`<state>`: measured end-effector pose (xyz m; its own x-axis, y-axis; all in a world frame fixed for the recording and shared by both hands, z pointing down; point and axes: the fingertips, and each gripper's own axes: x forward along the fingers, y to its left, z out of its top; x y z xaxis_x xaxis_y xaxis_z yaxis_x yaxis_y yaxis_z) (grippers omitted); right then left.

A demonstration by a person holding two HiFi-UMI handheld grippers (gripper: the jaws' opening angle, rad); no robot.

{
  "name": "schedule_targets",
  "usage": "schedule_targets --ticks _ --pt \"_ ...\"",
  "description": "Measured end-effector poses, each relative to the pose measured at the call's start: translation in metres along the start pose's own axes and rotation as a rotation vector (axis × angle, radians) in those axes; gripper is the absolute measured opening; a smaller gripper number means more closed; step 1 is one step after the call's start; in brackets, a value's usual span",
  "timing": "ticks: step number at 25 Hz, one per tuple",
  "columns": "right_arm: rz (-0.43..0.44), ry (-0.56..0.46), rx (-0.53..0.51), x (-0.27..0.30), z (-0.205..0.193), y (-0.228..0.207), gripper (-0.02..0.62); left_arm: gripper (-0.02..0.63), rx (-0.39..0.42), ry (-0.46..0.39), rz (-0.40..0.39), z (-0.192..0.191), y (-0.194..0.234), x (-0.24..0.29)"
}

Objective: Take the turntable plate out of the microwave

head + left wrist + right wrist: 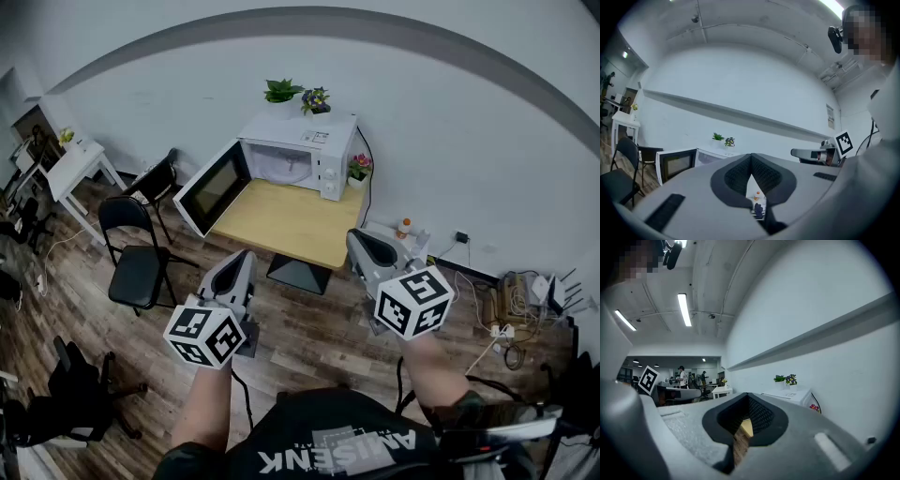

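Observation:
A white microwave stands at the back of a small wooden table with its door swung open to the left. The glass turntable plate lies inside the cavity. I hold both grippers level, well short of the table. My left gripper is shut and holds nothing; it shows the microwave's open door at its left. My right gripper is also shut and holds nothing, with the microwave's top to its right.
Two small potted plants sit on the microwave, a flower pot beside it. Black folding chairs stand left of the table, a white desk further left. Cables and a power strip lie on the floor at right.

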<state>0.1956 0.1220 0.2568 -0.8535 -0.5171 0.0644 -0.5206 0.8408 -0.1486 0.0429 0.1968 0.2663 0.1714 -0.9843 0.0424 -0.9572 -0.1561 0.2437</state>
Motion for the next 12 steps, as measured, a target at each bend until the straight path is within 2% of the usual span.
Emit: schedule_targets --ticks 6,9,12 --pt "-0.014 -0.011 -0.023 -0.002 0.005 0.006 0.003 0.002 0.061 0.016 0.019 0.002 0.003 -0.007" --pt "0.005 -0.070 0.033 -0.009 0.011 0.011 0.003 0.002 0.102 -0.012 -0.005 0.005 -0.004 -0.013" --pt "0.016 -0.080 0.045 -0.011 0.010 0.016 0.005 0.002 0.102 -0.033 -0.022 0.008 -0.005 -0.021"
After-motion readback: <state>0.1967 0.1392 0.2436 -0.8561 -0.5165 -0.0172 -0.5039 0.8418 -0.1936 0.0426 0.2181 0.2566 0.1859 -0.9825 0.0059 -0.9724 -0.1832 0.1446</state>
